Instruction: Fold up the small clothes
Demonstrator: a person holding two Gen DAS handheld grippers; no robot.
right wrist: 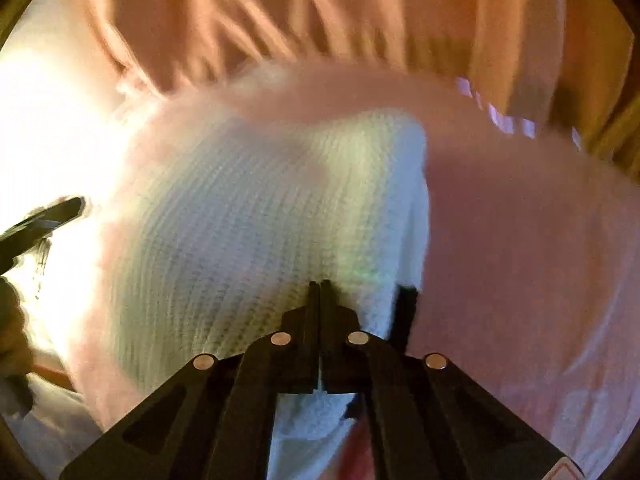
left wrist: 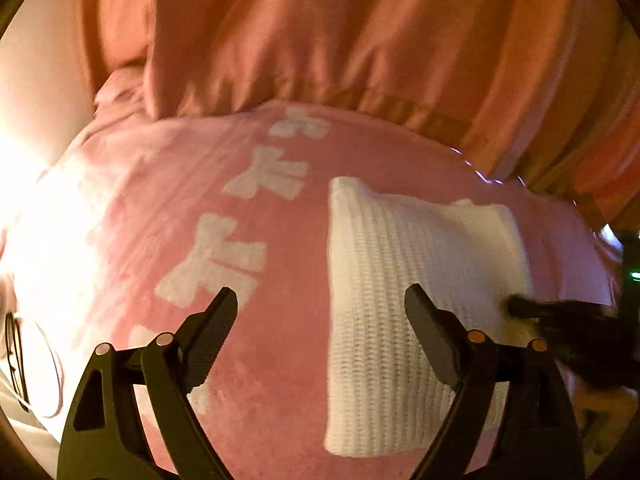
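Observation:
A small white waffle-knit cloth lies folded flat on a pink blanket with white bow shapes. My left gripper is open and empty just above the blanket, its right finger over the cloth's left half. My right gripper is shut on the cloth's near edge; it also shows in the left wrist view at the cloth's right edge. One left finger shows at the left in the right wrist view.
An orange curtain hangs behind the blanket's far edge. Bright light washes out the left side. A dark device with a green light sits at the far right.

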